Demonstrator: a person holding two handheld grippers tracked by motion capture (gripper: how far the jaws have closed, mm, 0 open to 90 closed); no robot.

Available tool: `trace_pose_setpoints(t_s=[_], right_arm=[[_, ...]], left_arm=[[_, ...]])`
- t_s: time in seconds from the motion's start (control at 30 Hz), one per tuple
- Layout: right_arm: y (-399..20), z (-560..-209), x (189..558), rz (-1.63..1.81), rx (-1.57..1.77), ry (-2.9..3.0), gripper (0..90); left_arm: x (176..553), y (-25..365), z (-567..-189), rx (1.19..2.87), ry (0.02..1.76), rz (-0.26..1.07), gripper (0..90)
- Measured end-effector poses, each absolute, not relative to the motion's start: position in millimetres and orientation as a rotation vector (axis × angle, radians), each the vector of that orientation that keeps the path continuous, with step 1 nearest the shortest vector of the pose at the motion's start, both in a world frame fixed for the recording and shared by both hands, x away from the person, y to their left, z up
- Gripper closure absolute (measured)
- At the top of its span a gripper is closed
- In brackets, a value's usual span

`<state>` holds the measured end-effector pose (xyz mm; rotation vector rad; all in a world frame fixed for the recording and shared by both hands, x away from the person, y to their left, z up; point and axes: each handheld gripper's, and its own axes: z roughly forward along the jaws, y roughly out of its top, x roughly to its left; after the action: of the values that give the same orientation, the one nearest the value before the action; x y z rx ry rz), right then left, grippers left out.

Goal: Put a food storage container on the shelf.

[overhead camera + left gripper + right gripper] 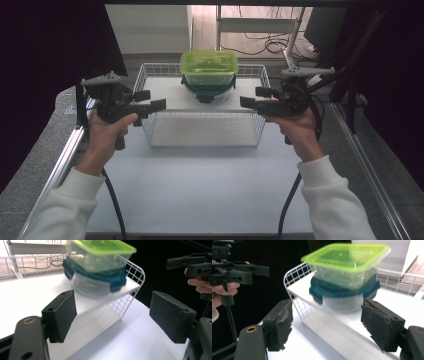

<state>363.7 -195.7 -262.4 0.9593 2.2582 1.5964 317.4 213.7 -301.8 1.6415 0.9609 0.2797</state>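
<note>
1. The left gripper (150,100) and right gripper (252,97) are held level, either side of a white wire basket (202,132) on the white desk (200,185).
2. Both grippers' jaws stand apart, gripping nothing.
3. A clear rectangular plastic box with lime-green lid (209,67) sits stacked on a round teal-lidded container (207,90), on the basket's flat white top.

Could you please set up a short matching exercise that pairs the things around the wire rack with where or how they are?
Things:
1. green-lidded box
2. teal-lidded bowl
3. wire rack
4. left gripper

Places or states:
A. standing on the white table
B. on top of the stack
C. open, at the rack's left side
D. under the box, on the rack's shelf

Pairs: 1-B, 2-D, 3-A, 4-C
</note>
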Motion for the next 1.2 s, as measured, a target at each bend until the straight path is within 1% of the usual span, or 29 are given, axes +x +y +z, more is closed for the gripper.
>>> trace_pose_setpoints(t_s=[0.2,0.33,0.57,0.8,0.93,1.2], right_arm=[[-209.0,-293.8,331.7,1.588,0.948,2.255,25.0],[-213.9,-317.4,313.5,1.586,0.942,2.268,25.1],[-219.4,-361.5,289.8,1.524,0.95,2.293,24.9],[-219.0,-402.5,276.4,1.503,0.99,2.333,25.2],[-217.4,-426.0,272.1,1.494,1.015,2.362,25.3],[-220.2,-467.0,271.3,1.413,1.074,2.413,25.4]], left_arm=[[287.6,212.0,-334.7,1.663,0.972,0.28,20.0],[271.2,211.0,-357.8,1.67,0.966,0.256,19.7],[252.7,209.2,-404.0,1.69,1.008,0.234,20.2],[242.6,193.3,-443.8,1.75,1.021,0.182,20.4],[239.3,185.9,-457.7,1.762,1.025,0.141,20.5],[234.0,182.5,-484.6,1.797,1.065,0.105,20.6]])
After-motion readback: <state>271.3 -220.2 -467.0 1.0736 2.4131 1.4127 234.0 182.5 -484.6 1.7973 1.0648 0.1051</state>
